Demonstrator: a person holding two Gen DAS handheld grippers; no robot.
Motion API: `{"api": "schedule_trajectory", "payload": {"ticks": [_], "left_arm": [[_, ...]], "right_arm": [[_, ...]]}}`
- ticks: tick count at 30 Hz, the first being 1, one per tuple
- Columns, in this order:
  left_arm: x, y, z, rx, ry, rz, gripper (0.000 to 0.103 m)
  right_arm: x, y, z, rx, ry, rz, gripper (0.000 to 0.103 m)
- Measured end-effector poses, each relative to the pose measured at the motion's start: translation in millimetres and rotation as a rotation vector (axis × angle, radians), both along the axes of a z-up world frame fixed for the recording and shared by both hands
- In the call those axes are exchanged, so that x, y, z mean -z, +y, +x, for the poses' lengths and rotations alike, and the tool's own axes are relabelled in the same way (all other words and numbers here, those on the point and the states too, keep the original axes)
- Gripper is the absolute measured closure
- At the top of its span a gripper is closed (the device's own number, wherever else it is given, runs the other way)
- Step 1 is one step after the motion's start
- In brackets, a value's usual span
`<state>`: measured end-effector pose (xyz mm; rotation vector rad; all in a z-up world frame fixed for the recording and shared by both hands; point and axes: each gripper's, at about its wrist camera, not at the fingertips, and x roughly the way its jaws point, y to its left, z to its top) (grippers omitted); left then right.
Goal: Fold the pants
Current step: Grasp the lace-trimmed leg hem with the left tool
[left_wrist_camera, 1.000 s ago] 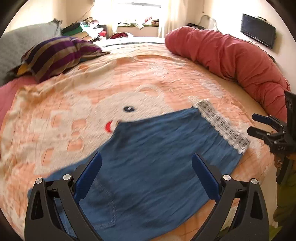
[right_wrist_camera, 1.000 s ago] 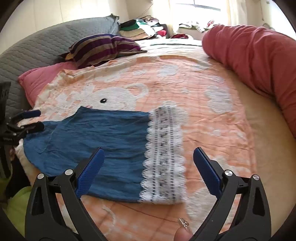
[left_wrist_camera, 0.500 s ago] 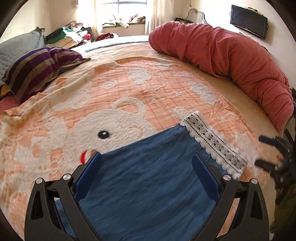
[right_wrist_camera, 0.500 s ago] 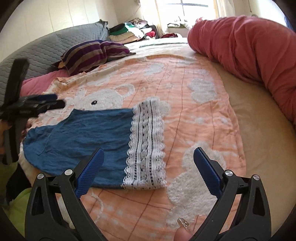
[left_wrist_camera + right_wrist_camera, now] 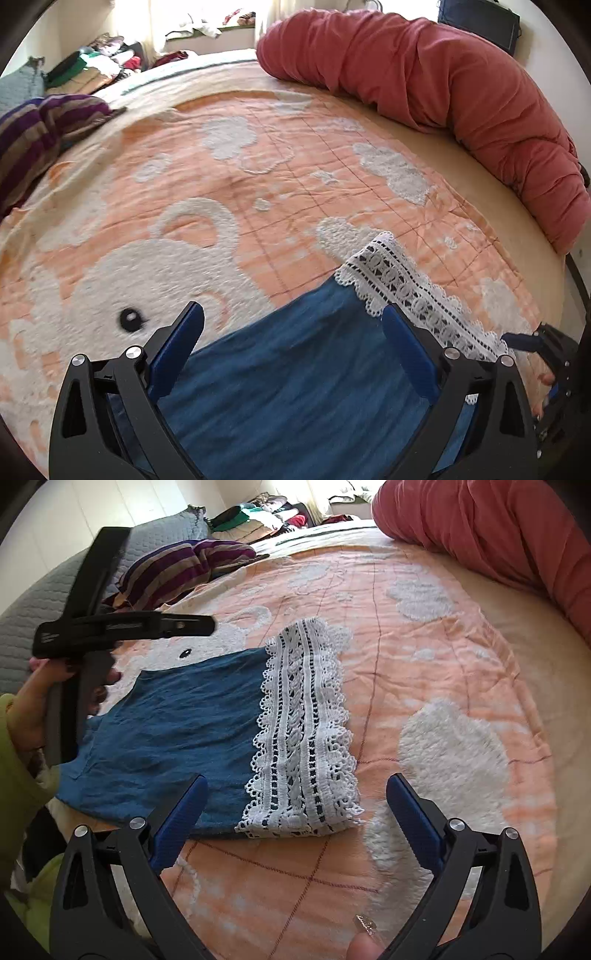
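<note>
Blue pants (image 5: 177, 723) with a white lace hem (image 5: 306, 738) lie flat on the bed. In the left wrist view the same blue pants (image 5: 295, 376) fill the bottom centre and the lace hem (image 5: 406, 291) runs to the right. My left gripper (image 5: 293, 317) hovers open above the blue cloth, holding nothing. From the right wrist view that left gripper (image 5: 207, 624) reaches in from the left, over the pants' far edge. My right gripper (image 5: 295, 790) is open above the near end of the lace, empty. The right gripper's tip (image 5: 517, 339) shows at the right edge.
An orange and white bear-print blanket (image 5: 424, 657) covers the bed. A rolled red duvet (image 5: 443, 88) lies along the far right side. A striped purple pillow (image 5: 184, 568) and a grey headboard (image 5: 29, 605) sit at left. A hand (image 5: 33, 694) in a green sleeve holds the left gripper.
Both grippers have moved forward over the pants. The left gripper has swung toward the lace end, and the right one has come closer to the lace hem. The pants lie as before.
</note>
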<state>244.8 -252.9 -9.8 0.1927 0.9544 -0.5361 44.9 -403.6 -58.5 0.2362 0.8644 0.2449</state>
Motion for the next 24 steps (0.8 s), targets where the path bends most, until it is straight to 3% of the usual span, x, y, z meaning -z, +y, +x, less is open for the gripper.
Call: {"api": "schedule_trajectory", "payload": {"ticks": [4,6,11,15,18,20,22,24], "left_arm": [[19.3,-11.8,13.4,0.028,0.058,-0.035,0.012],[29.0,-17.8,18.0,0.048,0.078,-0.042,0.028],[44.2,-28.4,20.8,0.109,0.123,-0.107,0.029],[58.5,-37.6,21.0,0.128,0.143,-0.078,0.029],[63.9,-40.3,21.7,0.131,0.147,-0.08,0.029],[64.4,-40.7,23.0,0.13,0.156,-0.09,0.029],[63.4,-41.5,23.3,0.135,0.161,-0.101,0.038],[62.9,-45.0,21.6,0.144,0.165,-0.11,0.053]], "right_arm": [[4.7,-0.7,3.1,0.003,0.006,0.023,0.025],[6.8,0.4,4.1,-0.012,0.011,0.033,0.051],[9.6,-0.3,7.6,-0.024,0.004,0.036,0.051],[12.8,2.9,10.4,-0.033,-0.001,0.035,0.05],[10.9,1.8,10.6,-0.046,-0.015,0.046,0.067],[11.5,-1.6,11.8,-0.046,-0.012,0.064,0.067],[13.9,-2.4,13.6,-0.04,-0.004,0.079,0.066],[15.4,1.2,15.0,-0.05,-0.002,0.072,0.061]]}}
